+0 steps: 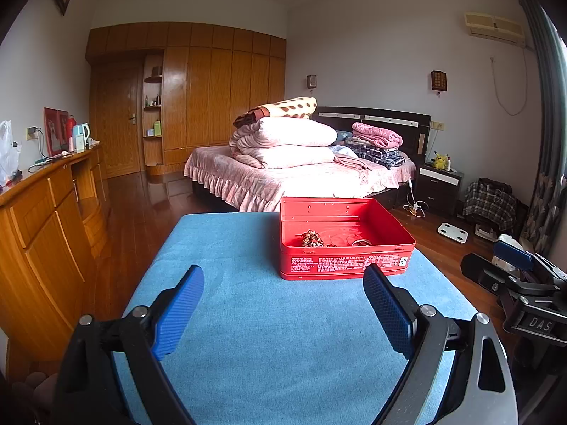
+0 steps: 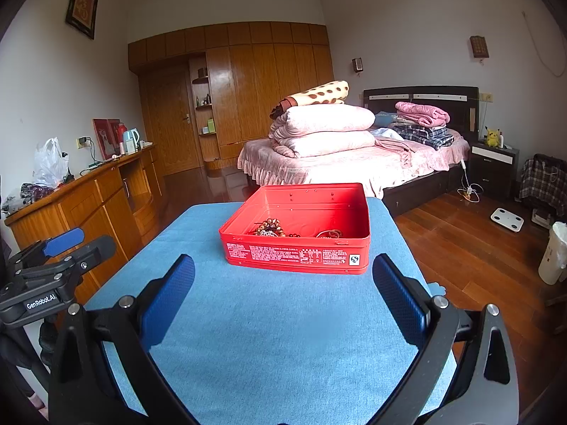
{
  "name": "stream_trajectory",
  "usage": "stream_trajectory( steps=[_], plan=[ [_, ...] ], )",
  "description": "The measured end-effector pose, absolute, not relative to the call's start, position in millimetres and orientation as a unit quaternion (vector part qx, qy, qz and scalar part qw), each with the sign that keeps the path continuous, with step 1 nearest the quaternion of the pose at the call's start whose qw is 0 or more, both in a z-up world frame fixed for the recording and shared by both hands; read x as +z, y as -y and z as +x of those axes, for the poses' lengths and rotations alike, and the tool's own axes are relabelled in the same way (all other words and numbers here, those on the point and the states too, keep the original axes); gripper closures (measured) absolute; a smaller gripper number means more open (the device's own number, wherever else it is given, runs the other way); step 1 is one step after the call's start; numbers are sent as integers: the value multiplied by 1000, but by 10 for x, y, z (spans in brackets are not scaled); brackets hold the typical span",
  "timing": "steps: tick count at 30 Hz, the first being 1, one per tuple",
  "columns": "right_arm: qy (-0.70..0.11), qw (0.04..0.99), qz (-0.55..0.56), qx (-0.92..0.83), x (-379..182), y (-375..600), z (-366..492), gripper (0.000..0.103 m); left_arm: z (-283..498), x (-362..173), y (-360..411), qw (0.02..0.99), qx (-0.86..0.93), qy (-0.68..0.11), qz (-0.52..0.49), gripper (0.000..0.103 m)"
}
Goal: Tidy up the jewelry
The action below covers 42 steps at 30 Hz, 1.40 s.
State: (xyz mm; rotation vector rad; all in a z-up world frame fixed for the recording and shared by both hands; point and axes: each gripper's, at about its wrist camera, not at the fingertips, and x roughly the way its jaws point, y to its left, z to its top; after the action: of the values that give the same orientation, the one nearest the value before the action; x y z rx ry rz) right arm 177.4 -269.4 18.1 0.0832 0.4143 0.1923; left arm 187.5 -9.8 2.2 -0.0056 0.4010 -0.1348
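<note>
Blue cloth covered the bench (image 1: 283,318), where a red tin (image 1: 345,262) held beaded bracelets (image 1: 313,239). Left gripper (image 1: 283,304) and right gripper (image 2: 283,294) hovered short of it, jaws released, empty.

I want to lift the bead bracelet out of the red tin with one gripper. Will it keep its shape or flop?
The bead bracelet lies bunched in loops, so it probably droops when lifted. Its round, glossy beads may slip between flat pads. Neighbouring strands in the red tin could snag and trail along.

Ahead of you, a bed (image 1: 301,177) stacked with quilts (image 1: 283,141) stands far right, a wardrobe (image 1: 212,88) behind it, a sideboard (image 1: 46,219) left, a nightstand (image 1: 439,186) far right.
</note>
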Motion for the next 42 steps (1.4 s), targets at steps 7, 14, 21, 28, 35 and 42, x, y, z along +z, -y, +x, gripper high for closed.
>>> stream_trajectory(
  steps=[7,14,21,28,35,42],
  plan=[
    [-205,973,40,95,179,2690,1774,5,1877,25,105,977,-68,-200,-3,13],
    [-207,973,40,94,183,2706,1771,6,1881,16,122,976,-70,-205,-1,13],
    [-208,973,40,93,172,2717,1762,5,1899,17,117,977,-72,-203,-4,14],
    [-209,973,38,92,179,2763,1755,5,1887,7,109,976,-73,-203,-5,14],
    [-211,973,38,90,176,2802,1784,6,1872,14,120,977,-74,-202,-4,14],
    [-211,973,37,90,179,2773,1791,6,1866,21,128,976,-75,-203,-3,14]
  ],
)
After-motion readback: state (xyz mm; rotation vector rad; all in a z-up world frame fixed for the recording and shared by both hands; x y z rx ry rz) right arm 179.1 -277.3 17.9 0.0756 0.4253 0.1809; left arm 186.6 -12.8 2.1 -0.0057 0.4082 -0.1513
